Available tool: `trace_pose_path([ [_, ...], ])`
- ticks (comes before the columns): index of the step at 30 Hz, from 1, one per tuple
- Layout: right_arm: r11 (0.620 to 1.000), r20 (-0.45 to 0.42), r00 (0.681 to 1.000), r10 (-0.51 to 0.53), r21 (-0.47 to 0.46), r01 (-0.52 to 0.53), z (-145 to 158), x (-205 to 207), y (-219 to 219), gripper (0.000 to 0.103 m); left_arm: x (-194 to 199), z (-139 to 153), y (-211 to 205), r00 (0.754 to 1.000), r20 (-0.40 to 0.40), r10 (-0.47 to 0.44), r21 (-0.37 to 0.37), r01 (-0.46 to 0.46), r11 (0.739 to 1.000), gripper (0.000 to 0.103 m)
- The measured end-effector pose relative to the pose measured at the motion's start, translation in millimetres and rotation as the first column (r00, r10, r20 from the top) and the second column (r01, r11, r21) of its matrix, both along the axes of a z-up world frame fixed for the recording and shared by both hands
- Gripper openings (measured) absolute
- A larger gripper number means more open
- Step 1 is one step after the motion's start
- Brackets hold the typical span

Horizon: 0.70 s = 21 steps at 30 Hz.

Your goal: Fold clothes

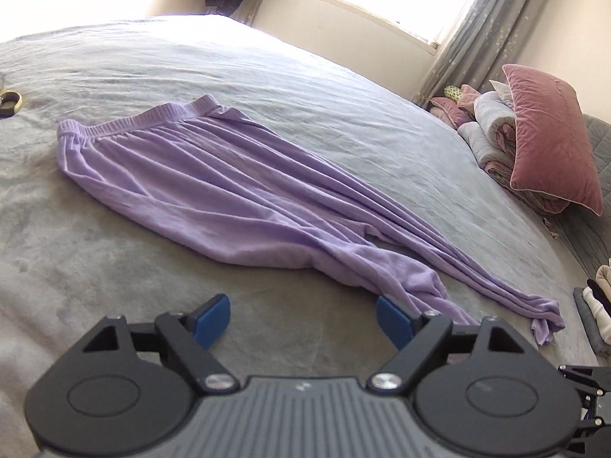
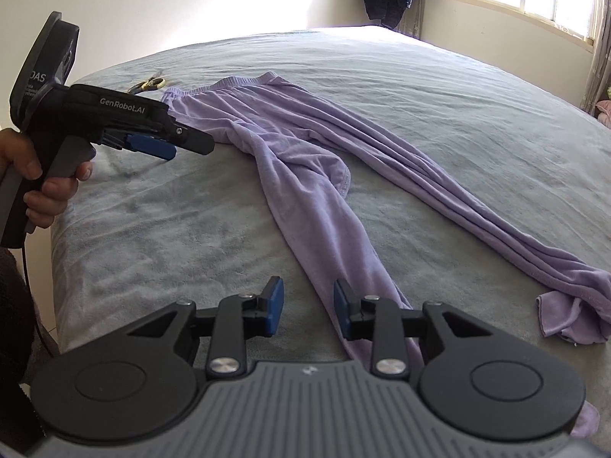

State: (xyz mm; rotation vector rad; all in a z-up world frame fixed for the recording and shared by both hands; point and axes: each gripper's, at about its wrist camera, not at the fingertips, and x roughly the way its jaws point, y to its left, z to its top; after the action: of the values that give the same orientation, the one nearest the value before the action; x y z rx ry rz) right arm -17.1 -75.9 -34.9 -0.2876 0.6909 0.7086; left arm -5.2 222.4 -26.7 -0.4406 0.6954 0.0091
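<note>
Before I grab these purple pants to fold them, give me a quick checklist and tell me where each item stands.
1. Purple pants lying on the bed, waistband at the far end: ok.
2. Legs lined up: not ok, they splay apart.
3. Leg ends flat: not ok, the outer cuff is bunched.
4. Left gripper free: ok, fingers apart, nothing between them.
5. Right gripper free: ok, bed only in the gap; the near leg runs under one finger.
6. Scissors clear of the fold: cannot tell, they lie close beside the waistband.
</note>
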Motion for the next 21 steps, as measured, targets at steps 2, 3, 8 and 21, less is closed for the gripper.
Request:
trace_pose_path([
  [2,1.0,0.009,1.0,-0.003,-0.008,0.003,-2,1,0,0.029,4,1,13,0.999,-0.006,0.049,-0.041,-0.049,0.998,0.077],
  [3,1.0,0.016,1.0,-0.005,-0.012,0.006,-3,1,0,0.027,6,1,17,0.998,-0.009,0.061,-0.074,-0.061,0.995,0.075],
  [8,0.999,0.047,0.998,-0.03,-0.037,0.032,-5,2,0,0.013,12,8,23,0.998,-0.009,0.063,-0.181,-0.064,0.981,0.072],
  [21,0.995,-0.025,0.999,0.025,0.093,-0.022,25,-6,-18,0.0,20,-1,15,0.997,-0.052,0.049,-0.278,-0.062,0.958,0.073],
])
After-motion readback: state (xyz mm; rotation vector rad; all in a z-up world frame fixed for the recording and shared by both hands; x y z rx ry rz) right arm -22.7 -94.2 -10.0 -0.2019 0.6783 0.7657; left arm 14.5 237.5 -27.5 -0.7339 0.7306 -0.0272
